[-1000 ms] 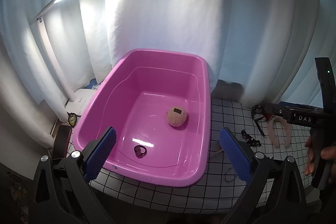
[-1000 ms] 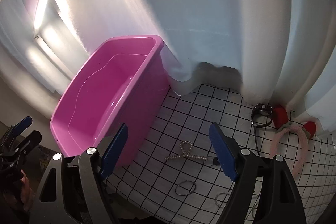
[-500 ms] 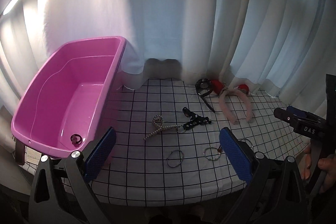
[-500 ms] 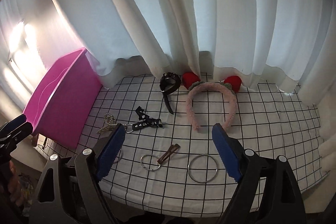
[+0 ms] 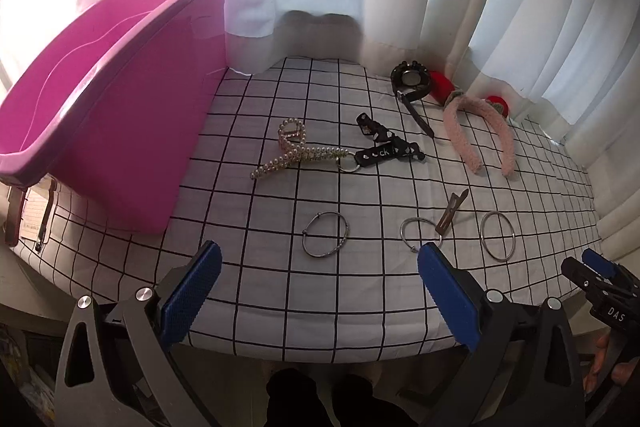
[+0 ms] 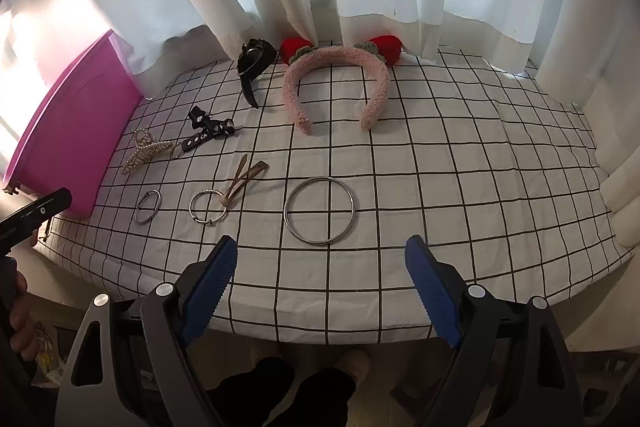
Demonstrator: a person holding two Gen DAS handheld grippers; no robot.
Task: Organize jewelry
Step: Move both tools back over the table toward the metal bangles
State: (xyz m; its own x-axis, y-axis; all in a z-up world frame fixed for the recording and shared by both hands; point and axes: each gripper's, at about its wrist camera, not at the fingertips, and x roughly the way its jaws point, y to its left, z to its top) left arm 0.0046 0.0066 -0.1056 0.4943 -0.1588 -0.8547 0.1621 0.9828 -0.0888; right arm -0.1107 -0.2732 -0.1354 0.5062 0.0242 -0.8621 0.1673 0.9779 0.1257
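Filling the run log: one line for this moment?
left gripper: open, empty | right gripper: open, empty | big ring: on cloth | bin: left

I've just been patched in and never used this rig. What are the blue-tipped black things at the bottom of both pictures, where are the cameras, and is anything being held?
They are hand-held grippers, one in each of a person's hands, each with a camera looking along its blue fingers. The left gripper and right gripper both stand open and empty. On the checked cloth lie a large metal ring, two smaller rings, a hair clip, a pearl claw clip, a black keychain strap, a watch and a pink headband. The pink tub stands left.
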